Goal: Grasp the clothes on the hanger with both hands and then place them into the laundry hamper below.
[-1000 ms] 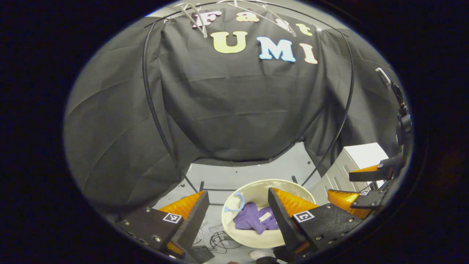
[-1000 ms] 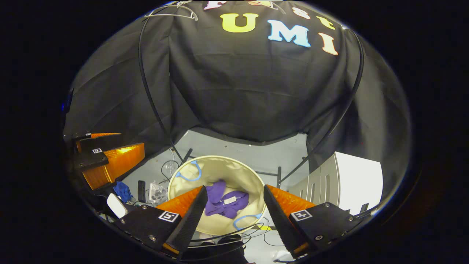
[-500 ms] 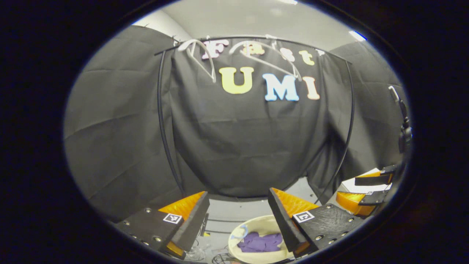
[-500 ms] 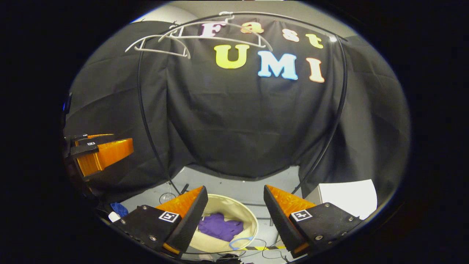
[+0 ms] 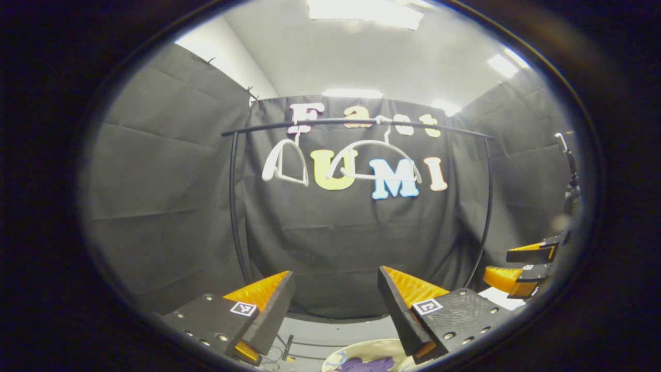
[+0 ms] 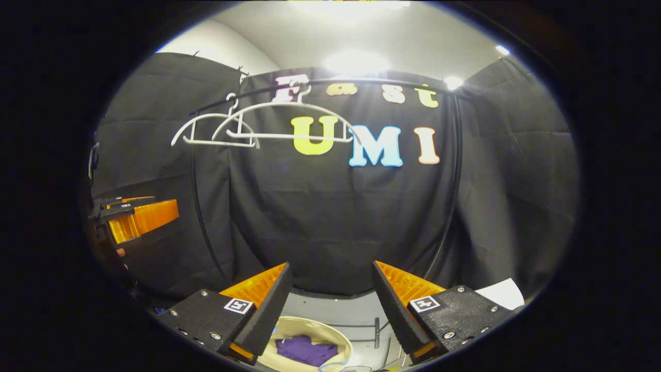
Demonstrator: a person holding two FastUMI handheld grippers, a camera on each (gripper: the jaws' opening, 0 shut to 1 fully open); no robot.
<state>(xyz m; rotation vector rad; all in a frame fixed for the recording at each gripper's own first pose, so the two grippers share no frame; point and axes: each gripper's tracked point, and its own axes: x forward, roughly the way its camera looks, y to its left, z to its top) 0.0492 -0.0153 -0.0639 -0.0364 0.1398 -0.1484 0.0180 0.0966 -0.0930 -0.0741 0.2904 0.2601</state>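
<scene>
Black cloth walls the booth on three sides, and a dark garment rail [image 5: 356, 123] arches across the back wall. Two white plastic hangers hang bare from its bar: one [image 5: 285, 164] toward the left end, turned nearly edge-on in the left gripper view, the other [image 5: 374, 161] near the middle. In the right gripper view the same two hangers [image 6: 242, 129] overlap at the upper left.

Below the rail, on the grey floor, stands a round cream laundry hamper [image 6: 338, 345] with a purple garment [image 6: 304, 350] crumpled inside it; a loop of blue handle shows at the near rim. The left gripper view catches just the hamper's far rim [image 5: 361, 347] and a scrap of the purple garment [image 5: 367, 365] at the bottom edge.

Left gripper [image 5: 335, 299] is raised above the hamper, its fingers spread wide with nothing between them. Right gripper [image 6: 333, 292] is held likewise, fingers apart and bare. Each gripper also appears at the edge of the other's view, off to the side.
</scene>
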